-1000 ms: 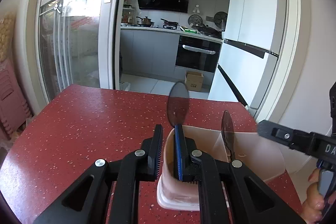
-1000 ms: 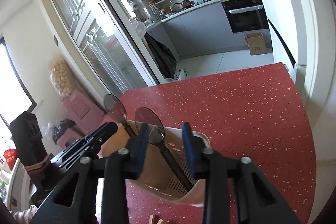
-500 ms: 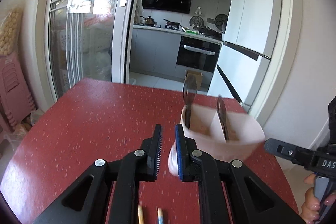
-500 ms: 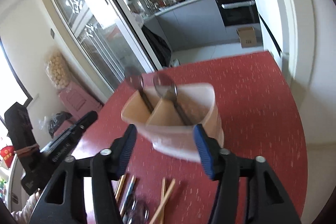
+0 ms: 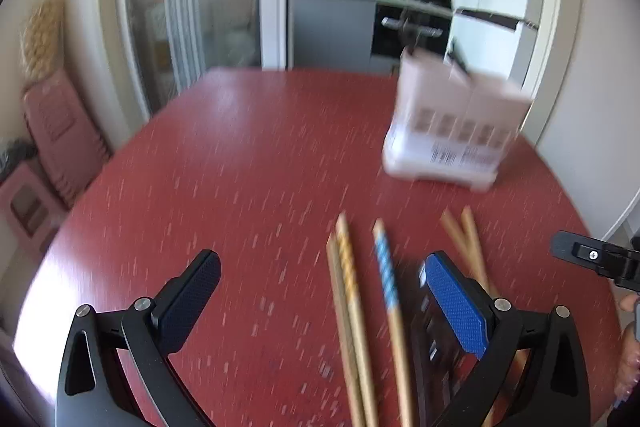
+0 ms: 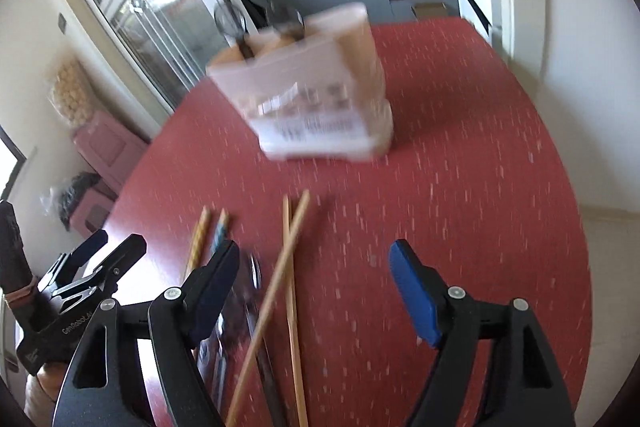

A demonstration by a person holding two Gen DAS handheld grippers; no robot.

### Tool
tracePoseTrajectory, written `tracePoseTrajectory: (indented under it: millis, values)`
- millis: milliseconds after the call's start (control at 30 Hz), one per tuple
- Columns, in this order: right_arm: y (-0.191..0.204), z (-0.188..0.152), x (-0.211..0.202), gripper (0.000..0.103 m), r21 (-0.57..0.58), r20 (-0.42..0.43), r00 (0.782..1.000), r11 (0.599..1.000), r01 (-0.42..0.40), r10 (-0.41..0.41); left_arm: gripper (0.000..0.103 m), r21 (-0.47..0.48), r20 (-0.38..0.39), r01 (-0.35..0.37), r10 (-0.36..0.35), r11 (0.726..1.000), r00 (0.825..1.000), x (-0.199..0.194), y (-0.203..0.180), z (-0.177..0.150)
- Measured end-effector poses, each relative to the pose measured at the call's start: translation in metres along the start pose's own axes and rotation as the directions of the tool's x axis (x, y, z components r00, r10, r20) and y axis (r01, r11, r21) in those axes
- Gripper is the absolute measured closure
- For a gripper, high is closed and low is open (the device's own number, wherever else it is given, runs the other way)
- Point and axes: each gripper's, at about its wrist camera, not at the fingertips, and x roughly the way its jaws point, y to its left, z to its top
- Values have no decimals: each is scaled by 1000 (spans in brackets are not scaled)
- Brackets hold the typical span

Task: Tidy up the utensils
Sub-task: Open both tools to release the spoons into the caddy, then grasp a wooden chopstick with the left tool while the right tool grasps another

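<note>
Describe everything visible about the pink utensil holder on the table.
The utensil holder is a pale pink plastic caddy, blurred in both views, with inner dividers, a whiter base, a row of slots and a printed label on its front. It stands upright on the red speckled table, beyond the loose chopsticks. Two dark spoon-like utensils stick up from it. Neither gripper touches it.

motion blur smears the holder [image 5: 452,123] label — chopsticks [image 6: 290,291] run off the bottom edge.
</note>
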Motion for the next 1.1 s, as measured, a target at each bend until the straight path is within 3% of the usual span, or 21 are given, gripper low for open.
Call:
tracePoseTrajectory:
  millis: [133, 367, 1100]
  values:
    - [-1, -28, 6, 23, 7, -51, 998, 999, 32, -32, 0, -25, -83, -12, 10, 1000, 997, 11, 13, -32]
    - [-3, -51, 8, 23, 5, -81, 992, 996, 93, -92, 0, -58, -141, -41, 32, 998, 989, 21, 23, -56]
    - [10, -52, 19, 23, -68, -105, 979, 983, 168, -174, 0, -65, -190, -21, 8, 998, 982, 32, 28, -58]
